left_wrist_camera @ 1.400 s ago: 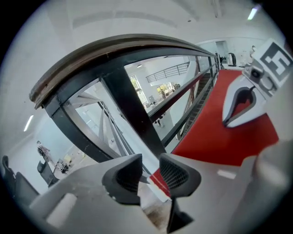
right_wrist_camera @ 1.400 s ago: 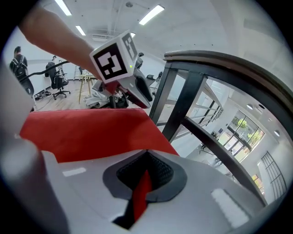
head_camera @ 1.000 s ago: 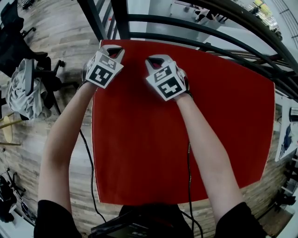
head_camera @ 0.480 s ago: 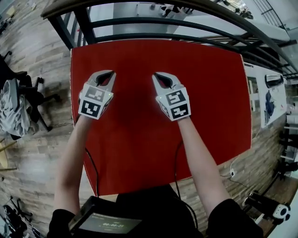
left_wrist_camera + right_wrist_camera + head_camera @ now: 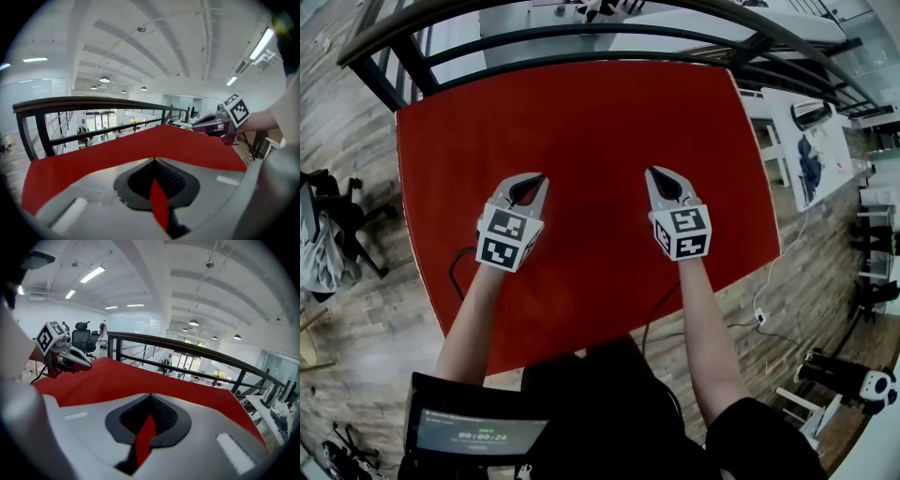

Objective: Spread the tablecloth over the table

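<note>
The red tablecloth (image 5: 600, 112) lies flat over the whole table, with no fold showing. Both grippers hover over its near half, side by side and pointing away from me. My left gripper (image 5: 540, 180) is shut, and so is my right gripper (image 5: 652, 173); neither has cloth pinched at its tips. In the left gripper view the closed jaws (image 5: 154, 160) look across the red cloth (image 5: 108, 152) with the right gripper (image 5: 199, 125) off to the right. The right gripper view shows its closed jaws (image 5: 151, 394) over the cloth (image 5: 126, 378) and the left gripper (image 5: 88, 364) at the left.
A black railing (image 5: 581, 39) runs just beyond the table's far edge. An office chair draped with clothing (image 5: 323, 239) stands on the wood floor at the left. A white table (image 5: 811, 141) is at the right. A dark device with a screen (image 5: 478, 436) sits at my waist.
Both grippers have drawn back from the table's far edge to over its near half, staying shut. The cloth has not shifted.
</note>
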`<state>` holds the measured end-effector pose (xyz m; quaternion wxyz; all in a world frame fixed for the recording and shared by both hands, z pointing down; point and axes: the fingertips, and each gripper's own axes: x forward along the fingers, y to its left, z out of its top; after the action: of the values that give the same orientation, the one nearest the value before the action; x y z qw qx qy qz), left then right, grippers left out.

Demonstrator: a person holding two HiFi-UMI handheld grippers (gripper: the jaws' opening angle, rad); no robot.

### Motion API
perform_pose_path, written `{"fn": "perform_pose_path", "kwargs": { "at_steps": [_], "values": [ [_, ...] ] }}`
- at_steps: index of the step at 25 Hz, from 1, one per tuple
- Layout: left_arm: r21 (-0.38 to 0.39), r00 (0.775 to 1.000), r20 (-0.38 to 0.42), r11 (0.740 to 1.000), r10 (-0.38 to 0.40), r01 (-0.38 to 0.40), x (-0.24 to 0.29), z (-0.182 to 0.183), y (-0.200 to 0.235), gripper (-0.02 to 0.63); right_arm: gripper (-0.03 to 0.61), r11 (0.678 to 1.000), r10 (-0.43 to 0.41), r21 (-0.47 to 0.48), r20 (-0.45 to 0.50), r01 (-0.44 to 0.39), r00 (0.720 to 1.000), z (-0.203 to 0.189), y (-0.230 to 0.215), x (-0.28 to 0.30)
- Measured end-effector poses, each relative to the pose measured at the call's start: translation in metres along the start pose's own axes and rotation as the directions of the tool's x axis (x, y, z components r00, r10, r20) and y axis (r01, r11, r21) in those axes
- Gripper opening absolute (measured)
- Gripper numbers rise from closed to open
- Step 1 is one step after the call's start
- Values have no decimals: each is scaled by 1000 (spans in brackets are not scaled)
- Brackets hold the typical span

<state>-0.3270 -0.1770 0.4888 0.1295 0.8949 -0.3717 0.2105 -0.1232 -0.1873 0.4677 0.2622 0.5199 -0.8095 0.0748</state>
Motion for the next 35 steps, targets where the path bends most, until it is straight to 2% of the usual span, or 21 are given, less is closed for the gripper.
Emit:
{"fn": "perform_pose_path", "kwargs": {
  "at_steps": [4, 8, 11, 14, 17, 21, 24, 27, 29, 32, 34, 35],
  "values": [
    [-101, 1000, -5, 994, 29, -29, 17, -1, -45, 6, 9, 998, -26, 62, 3, 26, 1000, -39, -49, -36],
    [-164, 993, -46, 980, 108, -114, 33, -14, -85, 6, 9, 992, 29, 123, 0, -29, 1000, -84, -84, -58],
    [-195, 979, -115, 962, 169, -189, 47, -33, -114, 6, 9, 986, 70, 154, -12, -68, 997, -119, -108, -70],
    [-233, 958, -179, 937, 222, -260, 53, -52, -141, 6, 9, 978, 114, 178, -45, -104, 992, -158, -124, -77],
    [-262, 933, -206, 902, 295, -343, 48, -62, -157, 6, 9, 975, 157, 170, -75, -142, 985, -186, -134, -79],
    [-260, 890, -246, 858, 385, -443, 27, -73, -167, 6, 9, 973, 178, 160, -83, -164, 980, -203, -135, -77],
    [-269, 850, -284, 815, 443, -514, 4, -95, -162, 6, 9, 976, 175, 148, -91, -160, 980, -208, -132, -69],
    [-280, 806, -341, 766, 484, -578, -14, -129, -153, 15, 9, 983, 157, 121, -134, -141, 979, -220, -130, -64],
    [-285, 782, -377, 741, 496, -608, -18, -147, -139, 102, 9, 988, 124, 108, -166, -107, 978, -228, -133, -59],
    [-259, 748, -428, 724, 508, -640, -18, -171, -115, 129, 11, 994, 29, 105, -230, -5, 973, -244, -149, -61],
    [-259, 741, -444, 719, 504, -645, -17, -182, -100, 124, 20, 989, -50, 120, -271, 85, 961, -253, -166, -68],
    [-266, 743, -445, 718, 501, -643, -20, -185, -94, 101, 29, 984, -71, 133, -293, 115, 953, -258, -169, -70]
  ]
}}
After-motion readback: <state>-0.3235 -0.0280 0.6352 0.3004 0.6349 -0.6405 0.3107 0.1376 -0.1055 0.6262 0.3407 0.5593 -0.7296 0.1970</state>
